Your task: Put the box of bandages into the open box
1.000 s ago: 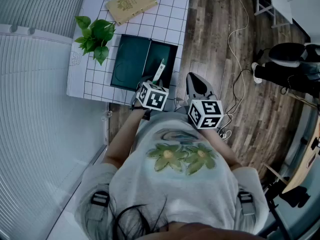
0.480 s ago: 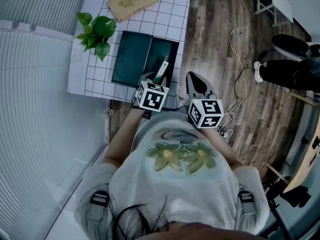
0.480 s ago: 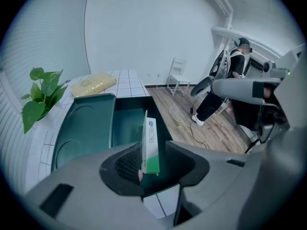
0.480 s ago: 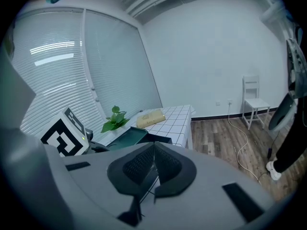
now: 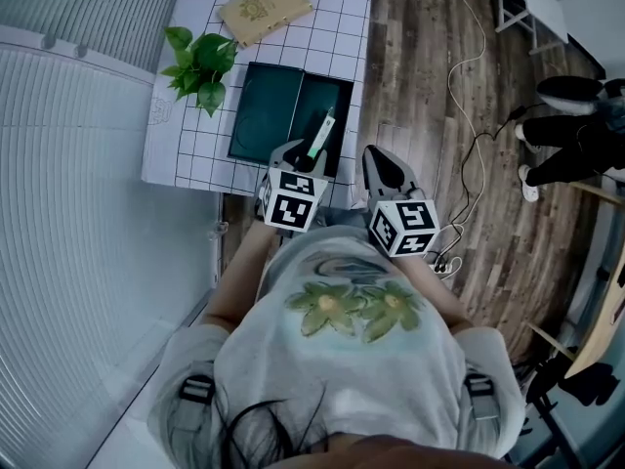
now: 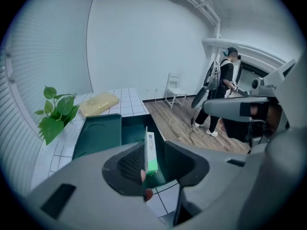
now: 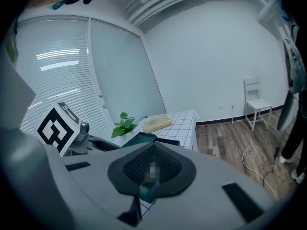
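Observation:
The box of bandages (image 5: 319, 133), thin, white with a green end, stands on edge between the jaws of my left gripper (image 5: 298, 154). It hangs over the near right part of the dark green open box (image 5: 337, 94) on the white gridded table (image 5: 337, 27). In the left gripper view the box of bandages (image 6: 150, 152) rests against the left pad of that gripper (image 6: 153, 164), above the open box (image 6: 98, 133). My right gripper (image 5: 379, 164) hovers off the table's near corner over the wooden floor. In its own view the right gripper (image 7: 152, 169) has its jaws together.
A potted plant (image 5: 200, 66) stands left of the open box, and a yellow packet (image 5: 264, 6) lies at the table's far side. Window blinds (image 5: 78, 213) run along the left. A cable (image 5: 469, 76) trails on the floor, and a person (image 6: 223, 95) and a chair (image 6: 175, 92) are beyond.
My left gripper has carried the box of bandages a little farther over the open box. The person at the right has shifted their feet. The right gripper has barely moved.

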